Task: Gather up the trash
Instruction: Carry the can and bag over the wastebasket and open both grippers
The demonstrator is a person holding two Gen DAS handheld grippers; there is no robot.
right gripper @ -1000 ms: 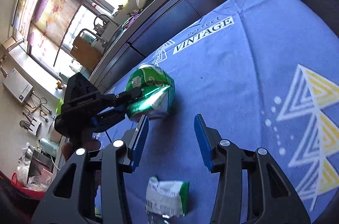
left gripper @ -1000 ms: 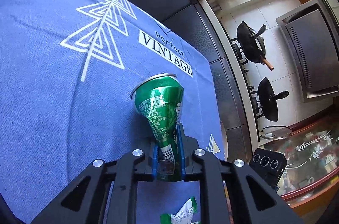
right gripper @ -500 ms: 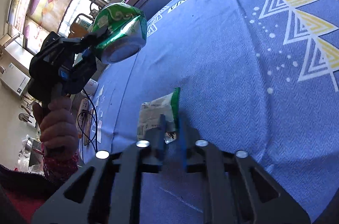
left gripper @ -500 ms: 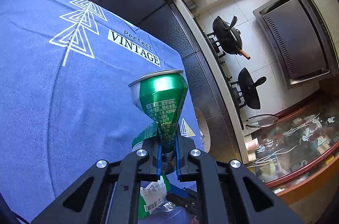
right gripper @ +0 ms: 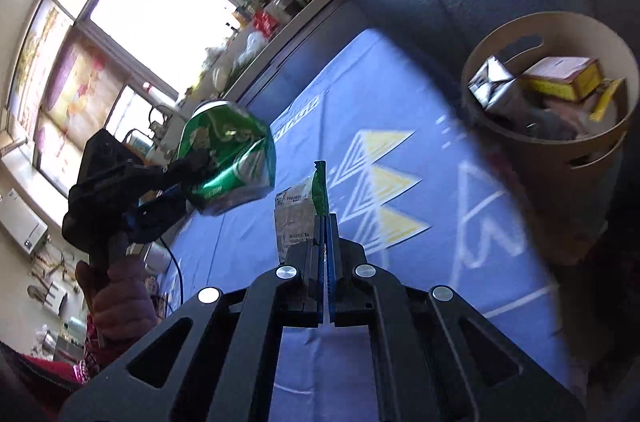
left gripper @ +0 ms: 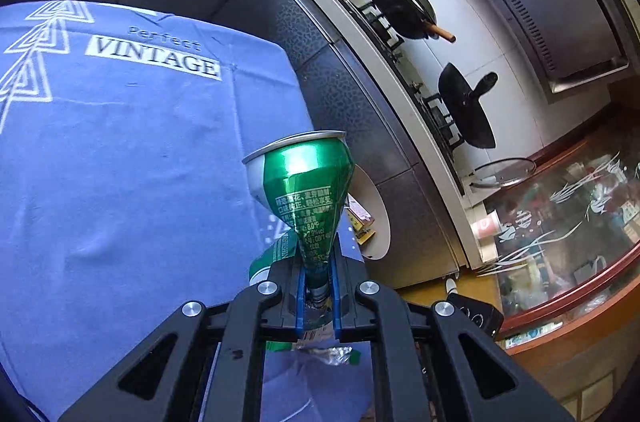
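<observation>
My left gripper [left gripper: 318, 282] is shut on a crushed green can [left gripper: 306, 190], pinching its flattened lower end and holding it above the blue cloth [left gripper: 120, 162]. The right wrist view shows the same can [right gripper: 228, 158] and left gripper [right gripper: 188, 170] at the left, with a hand on the handle. My right gripper [right gripper: 326, 234] is shut on a green and white wrapper [right gripper: 300, 210], lifted off the cloth [right gripper: 400, 102]. A round tan bin [right gripper: 592, 158] stands ahead to the right, with cartons and wrappers inside. Its rim [left gripper: 380, 222] peeks out behind the can.
The blue printed cloth covers the table, and dark cabinet fronts [left gripper: 340, 82] run behind it. A stove with two black pans [left gripper: 404, 6] lies to the right in the left wrist view. A cluttered counter and bright window [right gripper: 160, 2] fill the back of the right wrist view.
My right gripper closed on the wrapper and lifted it off the cloth, swinging right until the bin came into view. My left gripper rose and moved right with the can.
</observation>
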